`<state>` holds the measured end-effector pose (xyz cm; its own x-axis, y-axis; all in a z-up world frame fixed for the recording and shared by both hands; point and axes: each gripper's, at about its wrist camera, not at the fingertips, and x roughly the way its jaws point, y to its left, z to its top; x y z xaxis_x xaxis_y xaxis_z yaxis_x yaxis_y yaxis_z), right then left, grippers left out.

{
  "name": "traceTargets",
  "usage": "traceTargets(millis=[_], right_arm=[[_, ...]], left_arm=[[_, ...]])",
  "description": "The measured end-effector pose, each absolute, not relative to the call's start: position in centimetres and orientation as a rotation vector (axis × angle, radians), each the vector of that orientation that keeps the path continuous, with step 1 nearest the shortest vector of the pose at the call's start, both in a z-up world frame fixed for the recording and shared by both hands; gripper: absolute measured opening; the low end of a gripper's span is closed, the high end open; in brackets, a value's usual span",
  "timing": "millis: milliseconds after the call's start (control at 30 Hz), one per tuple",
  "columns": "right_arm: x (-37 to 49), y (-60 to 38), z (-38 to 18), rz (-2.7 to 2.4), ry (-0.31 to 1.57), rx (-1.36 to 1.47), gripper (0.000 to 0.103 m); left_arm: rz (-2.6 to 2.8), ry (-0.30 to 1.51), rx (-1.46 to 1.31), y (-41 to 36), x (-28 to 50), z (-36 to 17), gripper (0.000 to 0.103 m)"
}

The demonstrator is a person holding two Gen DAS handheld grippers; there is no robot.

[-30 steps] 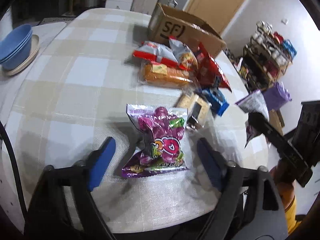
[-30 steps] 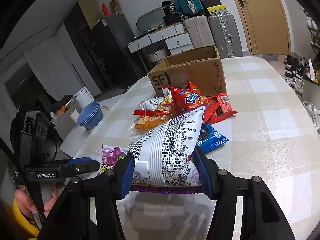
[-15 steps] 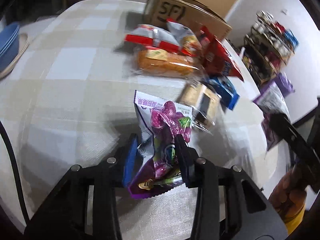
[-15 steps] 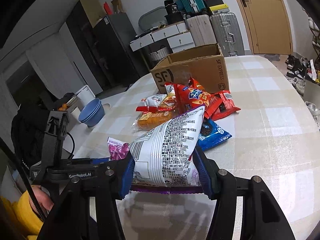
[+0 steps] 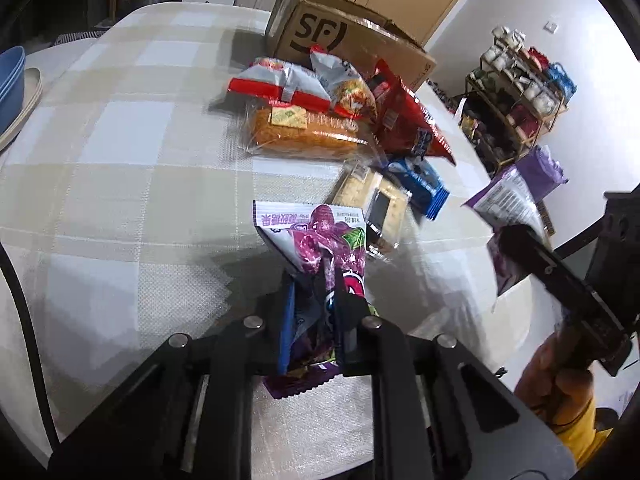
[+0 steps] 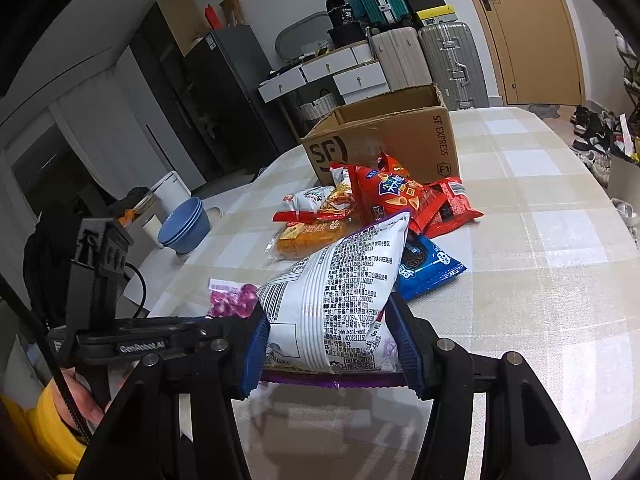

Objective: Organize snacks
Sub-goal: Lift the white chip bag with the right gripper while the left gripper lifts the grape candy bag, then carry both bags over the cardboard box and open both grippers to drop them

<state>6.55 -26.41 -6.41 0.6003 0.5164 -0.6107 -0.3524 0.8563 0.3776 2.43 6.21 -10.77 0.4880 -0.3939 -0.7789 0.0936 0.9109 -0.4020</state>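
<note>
My left gripper (image 5: pixel 314 300) pinches the purple candy bag (image 5: pixel 320 240), my right gripper (image 6: pixel 332 344) clamps the white chip bag (image 6: pixel 340 292); either could slip before the SF box (image 6: pixel 392 136).

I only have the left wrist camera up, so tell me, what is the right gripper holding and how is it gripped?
Observer: The right gripper is shut on the white chip bag, its printed back facing the camera, one pad on each side.
Operator: Is the cardboard box open on top?
Observer: Yes, the cardboard box shows an open top in the right wrist view; what is inside cannot be seen.
Operator: What lies behind the red bags?
Observer: A flat red packet lies on the tablecloth beside the box.
</note>
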Motion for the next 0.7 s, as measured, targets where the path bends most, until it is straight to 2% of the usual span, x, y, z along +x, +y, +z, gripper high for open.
traceTargets(millis=[367, 700], right_arm=[[7.7, -26.8, -3.8, 0.530, 0.731, 0.244, 0.057], [13.3, -27.1, 3.1, 0.566, 0.634, 0.242, 0.057]], left_arm=[[-0.341, 0.878, -0.331, 7.8, 2.9, -4.1, 0.013], [-0.380, 0.743, -0.281, 7.0, 8.8, 3.6, 0.013]])
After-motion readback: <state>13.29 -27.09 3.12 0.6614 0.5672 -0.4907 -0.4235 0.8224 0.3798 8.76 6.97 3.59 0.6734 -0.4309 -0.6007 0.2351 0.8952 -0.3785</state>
